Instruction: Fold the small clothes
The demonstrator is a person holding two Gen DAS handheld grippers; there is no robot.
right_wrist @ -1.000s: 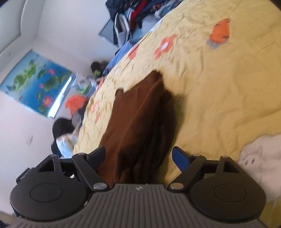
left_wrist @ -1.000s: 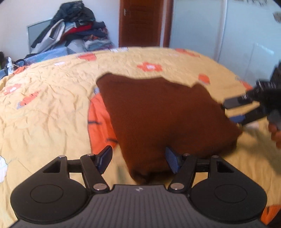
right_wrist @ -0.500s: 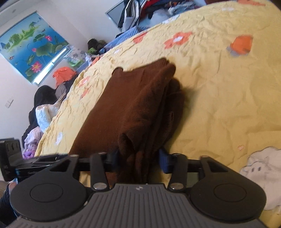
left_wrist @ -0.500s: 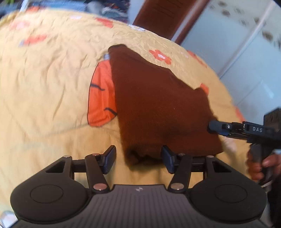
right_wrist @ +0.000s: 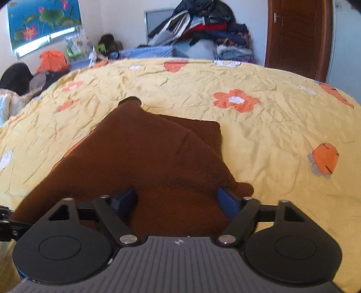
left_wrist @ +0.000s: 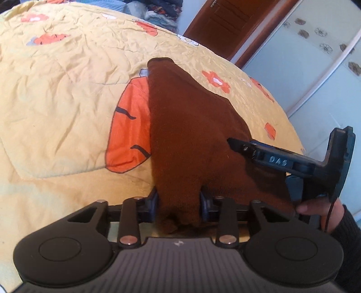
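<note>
on the yellow bed point(left_wrist: 67, 94), the left gripper point(left_wrist: 179, 201), just closing, pinches the brown garment's point(left_wrist: 187, 126) six-o'clock edge to anchor it, while the right gripper point(right_wrist: 178, 198), just reopened, stands spread above the fold.

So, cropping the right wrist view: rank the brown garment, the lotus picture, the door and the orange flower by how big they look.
1. Brown garment
2. Door
3. Lotus picture
4. Orange flower

Nearness inflates the garment; door and picture look close, both partly cut off.

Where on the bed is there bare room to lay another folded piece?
Bare yellow quilt lies right of the brown garment, between it and the orange flower print. More runs beyond the garment toward the clothes pile. The near edge is crowded by both grippers.
</note>
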